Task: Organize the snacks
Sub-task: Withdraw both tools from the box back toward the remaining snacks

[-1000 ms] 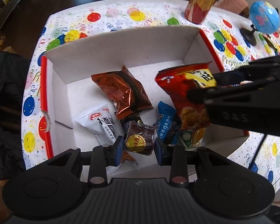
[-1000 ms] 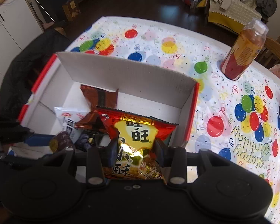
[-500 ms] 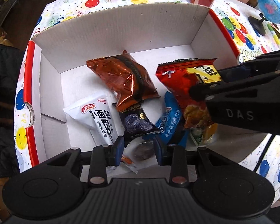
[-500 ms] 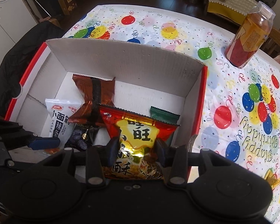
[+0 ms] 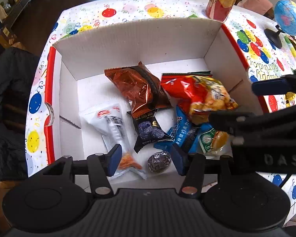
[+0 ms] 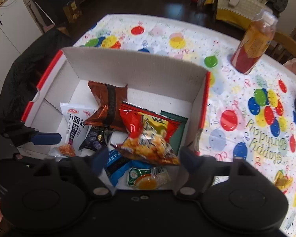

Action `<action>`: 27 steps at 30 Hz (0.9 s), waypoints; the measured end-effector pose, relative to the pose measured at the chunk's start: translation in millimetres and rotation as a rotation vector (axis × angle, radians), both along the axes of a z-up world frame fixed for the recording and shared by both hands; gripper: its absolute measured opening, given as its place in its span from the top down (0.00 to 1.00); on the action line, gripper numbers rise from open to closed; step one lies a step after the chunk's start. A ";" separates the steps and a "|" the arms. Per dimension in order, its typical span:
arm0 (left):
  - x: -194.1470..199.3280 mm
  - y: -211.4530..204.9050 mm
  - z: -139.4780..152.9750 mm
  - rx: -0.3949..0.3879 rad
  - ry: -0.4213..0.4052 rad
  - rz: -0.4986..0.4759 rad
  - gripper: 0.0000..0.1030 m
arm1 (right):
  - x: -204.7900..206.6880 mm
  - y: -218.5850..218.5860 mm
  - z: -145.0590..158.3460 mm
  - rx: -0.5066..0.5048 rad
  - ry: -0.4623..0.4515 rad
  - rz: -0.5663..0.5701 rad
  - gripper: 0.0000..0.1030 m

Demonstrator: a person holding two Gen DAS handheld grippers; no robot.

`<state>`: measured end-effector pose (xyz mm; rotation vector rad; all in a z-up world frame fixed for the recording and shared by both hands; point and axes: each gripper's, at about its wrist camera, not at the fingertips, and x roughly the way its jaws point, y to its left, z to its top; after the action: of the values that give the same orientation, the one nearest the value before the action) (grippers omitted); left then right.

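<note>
Left hand-held gripper (image 5: 145,161): I see its jaws opening, nothing pinched; the round dark candy (image 5: 159,161) lies between them in the box (image 5: 128,39).
Right hand-held gripper (image 6: 142,158): jaws opening; the red chip bag (image 6: 148,136) is loose, long axis pointing away from me, tilted left.

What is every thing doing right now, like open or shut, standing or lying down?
White cardboard box with red edges: open on top, snacks inside.
Red and yellow crisp bag: let go, tilted on the other packets.
Round dark foil chocolate: lying loose on the box floor.
Left gripper: jaws opening, gripping nothing.
Right gripper: jaws opening, gripping nothing.
Orange drink bottle: standing upright, capped.
</note>
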<state>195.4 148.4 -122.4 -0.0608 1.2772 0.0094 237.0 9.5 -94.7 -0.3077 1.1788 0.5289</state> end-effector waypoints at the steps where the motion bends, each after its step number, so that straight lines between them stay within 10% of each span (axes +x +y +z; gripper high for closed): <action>1: -1.4 -1.0 2.0 -0.001 -0.006 -0.005 0.41 | -2.6 -1.6 3.4 0.001 -0.008 -0.004 0.20; 27: -53.1 -31.2 46.3 -0.089 -0.148 -0.127 0.08 | -107.6 -105.7 48.2 0.158 -0.097 -0.266 0.00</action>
<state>142.3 117.2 -76.0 -0.0558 1.1317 -0.1582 129.4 -96.1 -46.4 -0.0387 1.0569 0.3674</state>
